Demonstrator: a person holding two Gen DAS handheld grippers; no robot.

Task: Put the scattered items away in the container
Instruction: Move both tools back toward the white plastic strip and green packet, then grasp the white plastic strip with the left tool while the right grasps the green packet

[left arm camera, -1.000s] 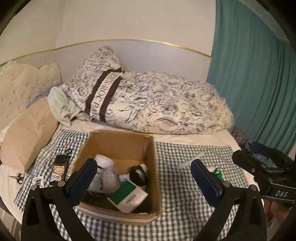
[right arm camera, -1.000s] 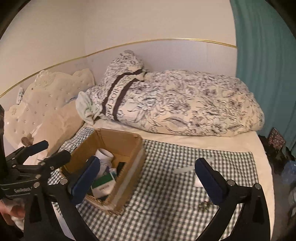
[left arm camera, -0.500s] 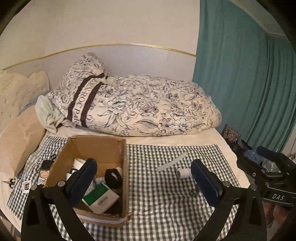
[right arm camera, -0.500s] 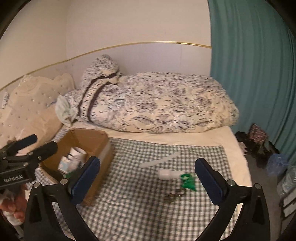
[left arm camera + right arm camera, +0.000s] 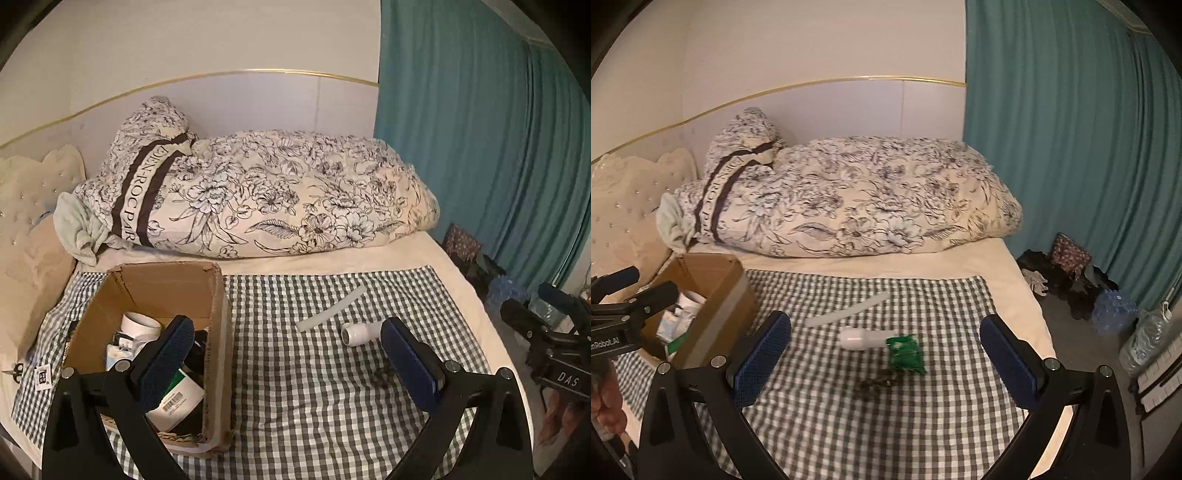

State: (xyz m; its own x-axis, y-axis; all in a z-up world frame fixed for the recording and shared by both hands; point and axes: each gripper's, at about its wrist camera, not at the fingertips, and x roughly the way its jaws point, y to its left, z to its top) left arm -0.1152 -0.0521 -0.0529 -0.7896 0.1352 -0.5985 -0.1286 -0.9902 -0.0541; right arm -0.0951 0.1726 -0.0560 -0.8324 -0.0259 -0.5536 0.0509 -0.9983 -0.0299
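An open cardboard box (image 5: 218, 332) stands at the left of the checked cloth (image 5: 314, 406) and holds several items; it also shows in the right wrist view (image 5: 716, 317). On the cloth lie a pale stick (image 5: 847, 314), a white bottle (image 5: 860, 338), a green packet (image 5: 905, 354) and a small dark keyring (image 5: 879, 384). The stick (image 5: 330, 314) and the bottle (image 5: 356, 332) also show in the left wrist view. My left gripper (image 5: 291, 363) is open and empty beside the box. My right gripper (image 5: 886, 363) is open and empty above the loose items.
A floral duvet (image 5: 258, 195) lies along the back of the bed. Small scissors (image 5: 14, 371) and a card (image 5: 42, 376) lie at the cloth's left edge. Teal curtains (image 5: 1071, 147), bags and water bottles (image 5: 1115, 310) are on the right.
Both grippers have swung to the right, away from the box. The loose items on the cloth have come into the middle of the right wrist view.
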